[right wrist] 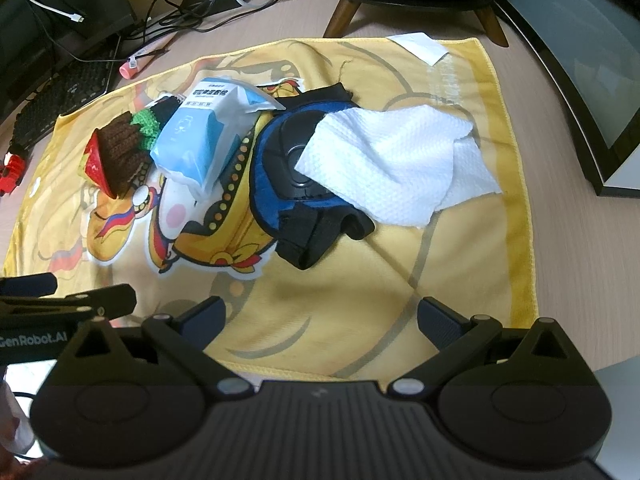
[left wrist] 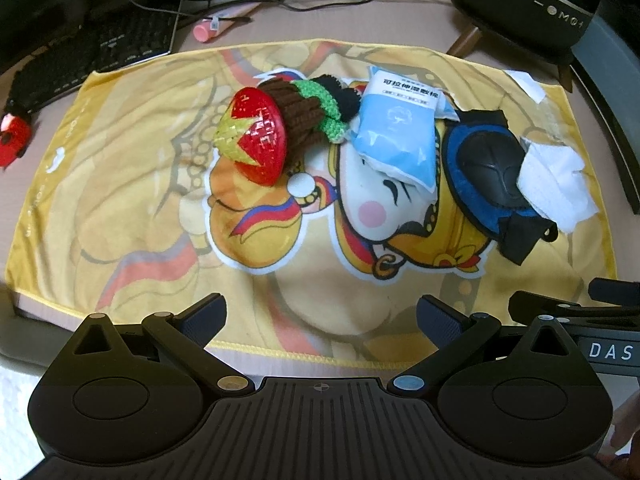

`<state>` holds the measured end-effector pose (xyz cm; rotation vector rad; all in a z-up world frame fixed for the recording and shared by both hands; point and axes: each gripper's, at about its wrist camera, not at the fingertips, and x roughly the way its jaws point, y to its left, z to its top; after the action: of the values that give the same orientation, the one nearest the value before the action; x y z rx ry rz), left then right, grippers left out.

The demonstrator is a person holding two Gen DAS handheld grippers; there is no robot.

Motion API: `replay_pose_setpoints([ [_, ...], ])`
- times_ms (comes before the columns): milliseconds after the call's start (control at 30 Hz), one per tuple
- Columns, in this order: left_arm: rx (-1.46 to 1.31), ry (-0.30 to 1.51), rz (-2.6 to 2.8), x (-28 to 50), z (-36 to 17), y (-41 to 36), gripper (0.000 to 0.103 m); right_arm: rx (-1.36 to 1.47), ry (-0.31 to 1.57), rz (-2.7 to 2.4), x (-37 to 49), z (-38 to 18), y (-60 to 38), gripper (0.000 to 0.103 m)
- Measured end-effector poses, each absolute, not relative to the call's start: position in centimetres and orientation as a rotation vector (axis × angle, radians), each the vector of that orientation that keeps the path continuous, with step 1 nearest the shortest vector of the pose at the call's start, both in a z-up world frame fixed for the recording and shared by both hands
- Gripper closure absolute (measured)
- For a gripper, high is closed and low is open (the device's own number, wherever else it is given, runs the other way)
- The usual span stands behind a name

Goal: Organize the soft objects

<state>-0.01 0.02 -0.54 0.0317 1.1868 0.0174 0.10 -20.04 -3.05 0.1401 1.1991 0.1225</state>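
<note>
A yellow cartoon-print towel point(left wrist: 120, 184) point(right wrist: 460, 264) lies flat on the table. Along its far half sit a shiny red strawberry toy point(left wrist: 256, 136) point(right wrist: 96, 168), a brown, green and black knitted piece point(left wrist: 308, 108) point(right wrist: 124, 140), a blue-and-white wipes pack point(left wrist: 400, 128) point(right wrist: 204, 136), a blue-and-black knee pad point(left wrist: 484, 168) point(right wrist: 288, 168) and a white tissue point(left wrist: 552, 180) point(right wrist: 392, 160) draped over the pad's right side. My left gripper point(left wrist: 320, 316) hovers open over the towel's near edge. My right gripper point(right wrist: 320, 316) is also open and holds nothing.
A black keyboard point(left wrist: 80, 60) point(right wrist: 60, 96), cables and a pink tube point(left wrist: 216, 26) point(right wrist: 140, 60) lie beyond the towel at the left. A dark appliance on wooden legs point(left wrist: 528, 4) stands at the back right. A red toy point(left wrist: 14, 136) rests left of the towel.
</note>
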Motion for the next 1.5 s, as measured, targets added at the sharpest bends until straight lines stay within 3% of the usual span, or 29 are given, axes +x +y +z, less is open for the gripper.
replay_pose_setpoints([
  [1067, 0.029, 1.215, -0.006, 1.5, -1.4, 0.3, 0.000, 0.162, 1.214, 0.107, 1.6, -3.6, -20.1, 0.000],
  [1500, 0.003, 1.228, -0.031, 3.3, -1.9, 0.9, 0.000, 0.296, 1.199, 0.162, 3.2, -3.9, -21.3, 0.000],
])
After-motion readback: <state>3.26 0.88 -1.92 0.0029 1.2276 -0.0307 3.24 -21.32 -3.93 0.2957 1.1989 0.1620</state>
